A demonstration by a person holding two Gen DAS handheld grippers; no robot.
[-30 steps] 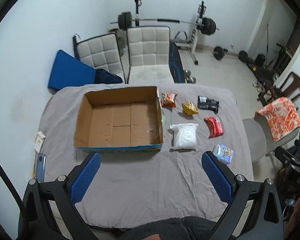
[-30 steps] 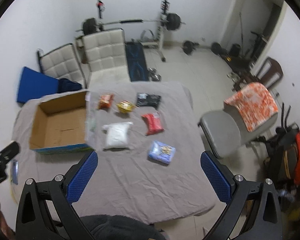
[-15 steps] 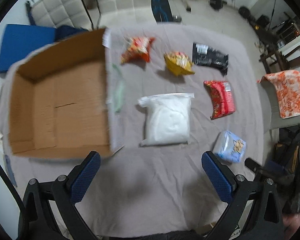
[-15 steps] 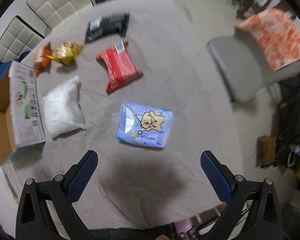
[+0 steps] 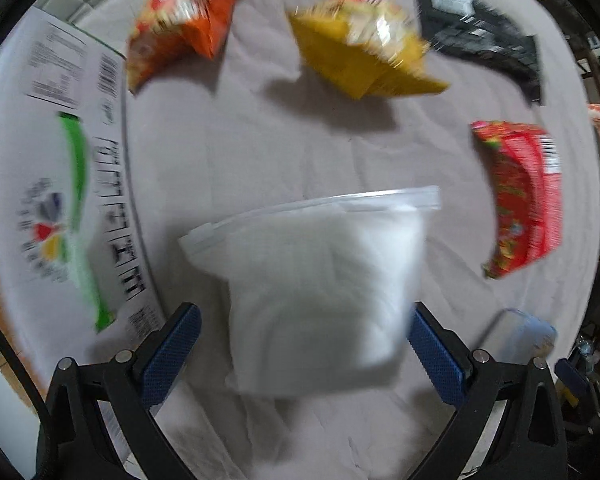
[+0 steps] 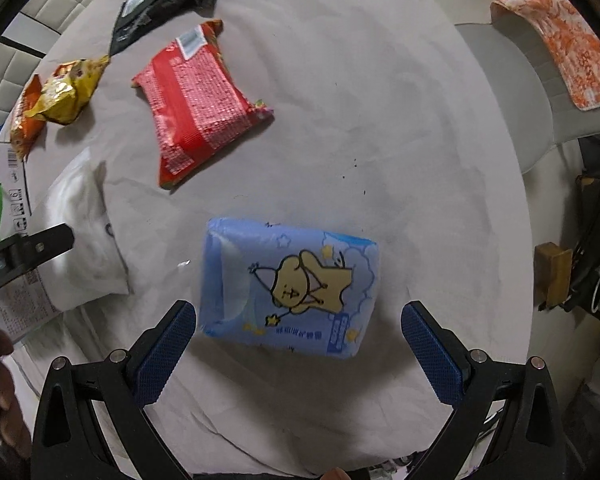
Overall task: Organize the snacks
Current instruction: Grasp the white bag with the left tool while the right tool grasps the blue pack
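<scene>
My left gripper (image 5: pixel 302 344) is open, its blue pads on either side of the near end of a clear zip bag of white contents (image 5: pixel 316 280); whether they touch is blurred. Beyond lie an orange packet (image 5: pixel 184 20), a yellow packet (image 5: pixel 360 52), a black packet (image 5: pixel 480 36) and a red packet (image 5: pixel 520 196). My right gripper (image 6: pixel 300 348) is open just above a blue pack with a bear drawing (image 6: pixel 292 284), which lies between its pads. The red packet (image 6: pixel 196 100) and zip bag (image 6: pixel 88 236) lie farther left.
The cardboard box's printed white side (image 5: pixel 52 184) stands at the left of the grey tablecloth (image 5: pixel 240 140). A grey chair with an orange patterned cloth (image 6: pixel 556 36) stands off the table's right edge. The left gripper's tip (image 6: pixel 24 252) shows at the right view's left.
Both grippers have dropped from a high view of the room down close to the table. The left now straddles the zip bag, the right the blue pack.
</scene>
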